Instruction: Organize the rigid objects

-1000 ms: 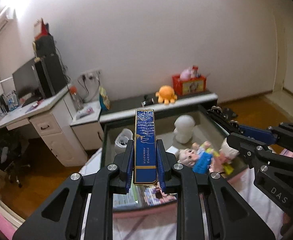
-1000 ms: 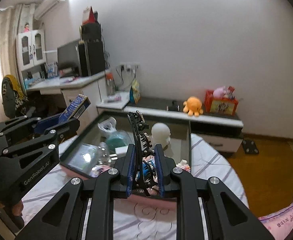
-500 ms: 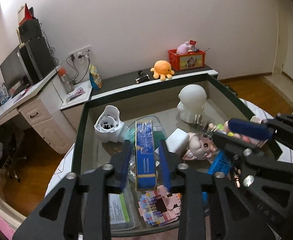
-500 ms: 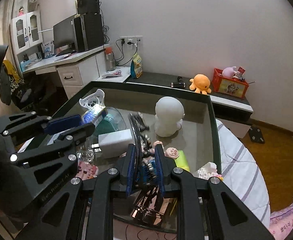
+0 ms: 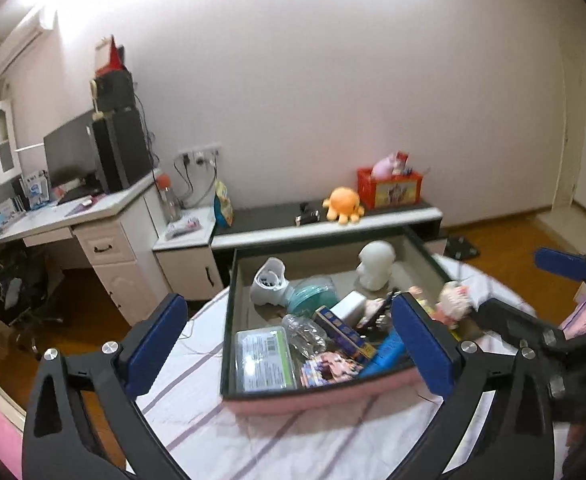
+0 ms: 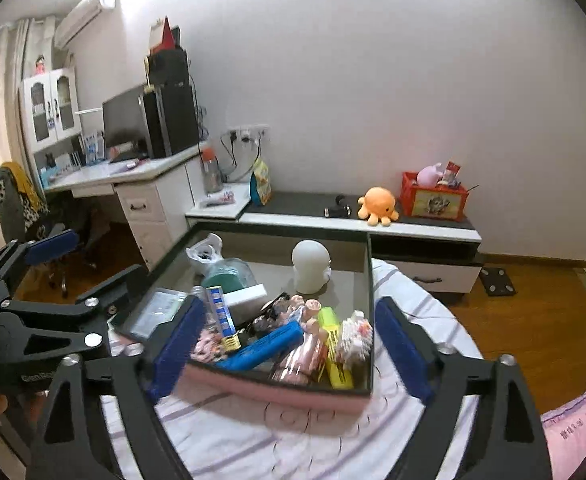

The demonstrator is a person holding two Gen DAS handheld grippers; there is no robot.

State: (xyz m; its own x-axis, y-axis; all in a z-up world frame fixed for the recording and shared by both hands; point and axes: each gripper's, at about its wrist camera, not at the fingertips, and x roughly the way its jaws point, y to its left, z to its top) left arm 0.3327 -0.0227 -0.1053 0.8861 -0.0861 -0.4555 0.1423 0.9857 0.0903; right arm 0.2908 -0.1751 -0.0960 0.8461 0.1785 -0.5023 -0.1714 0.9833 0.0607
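A pink-sided bin with a dark rim sits on the striped sheet, full of small items. The narrow blue box lies loose inside it, and the black hair clip rests beside it. My left gripper hovers short of the bin, its jaws opening wide with nothing held between them. My right gripper does the same on the bin's right side, also empty. Each gripper shows in the other's view: the right, the left.
The bin also holds a white figurine, a clear case, a blue bar and a yellow marker. Behind stands a low cabinet with an orange plush. A desk with a monitor is at left.
Both grippers dipped over the bin, then opened and drew back upward. The blue box left the left gripper and the black clip left the right; both now lie in the bin.
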